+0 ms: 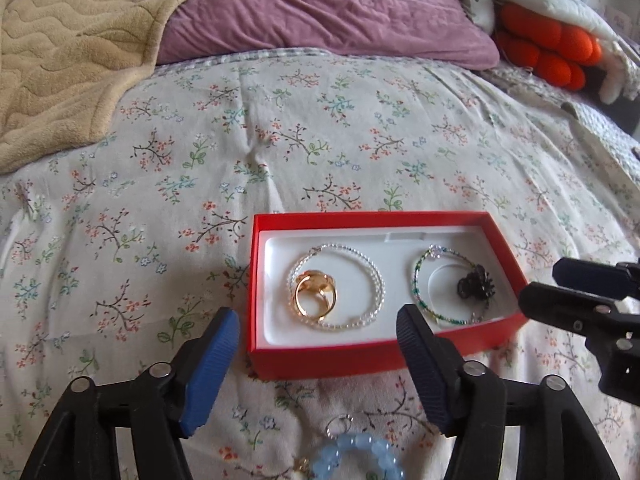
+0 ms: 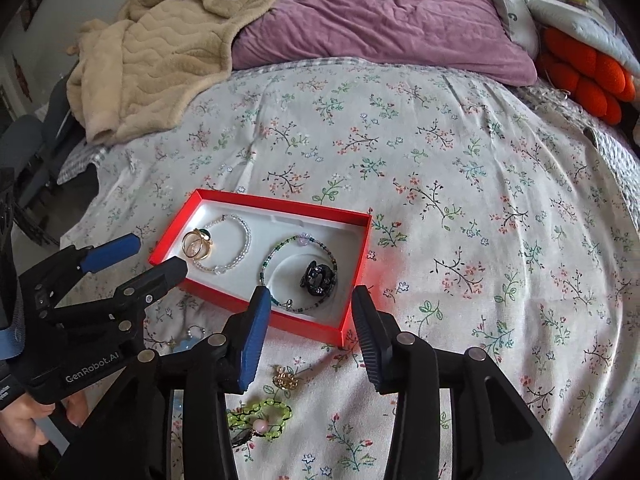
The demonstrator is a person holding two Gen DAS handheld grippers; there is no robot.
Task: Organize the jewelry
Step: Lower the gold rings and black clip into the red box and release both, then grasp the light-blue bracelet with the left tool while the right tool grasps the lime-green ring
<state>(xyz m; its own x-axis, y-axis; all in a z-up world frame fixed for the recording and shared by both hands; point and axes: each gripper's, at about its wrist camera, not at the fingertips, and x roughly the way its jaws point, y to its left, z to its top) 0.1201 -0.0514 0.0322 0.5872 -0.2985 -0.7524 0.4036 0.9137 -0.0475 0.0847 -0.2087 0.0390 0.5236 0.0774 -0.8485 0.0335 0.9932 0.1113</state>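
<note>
Blue bracelet (image 1: 356,456) at six o'clock unsorted; both grippers (image 1: 318,364) (image 2: 308,332) spread, empty, clear of red box (image 1: 320,360) at twelve, apparently after drop-off.

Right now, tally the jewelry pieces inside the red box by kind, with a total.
In the red box:
Beaded bracelets: 2, the clear bracelet and the green bracelet
Gold rings: 2, the gold rings, overlapping
Dark flower pieces: 1, the black flower piece
Total: 5
</note>
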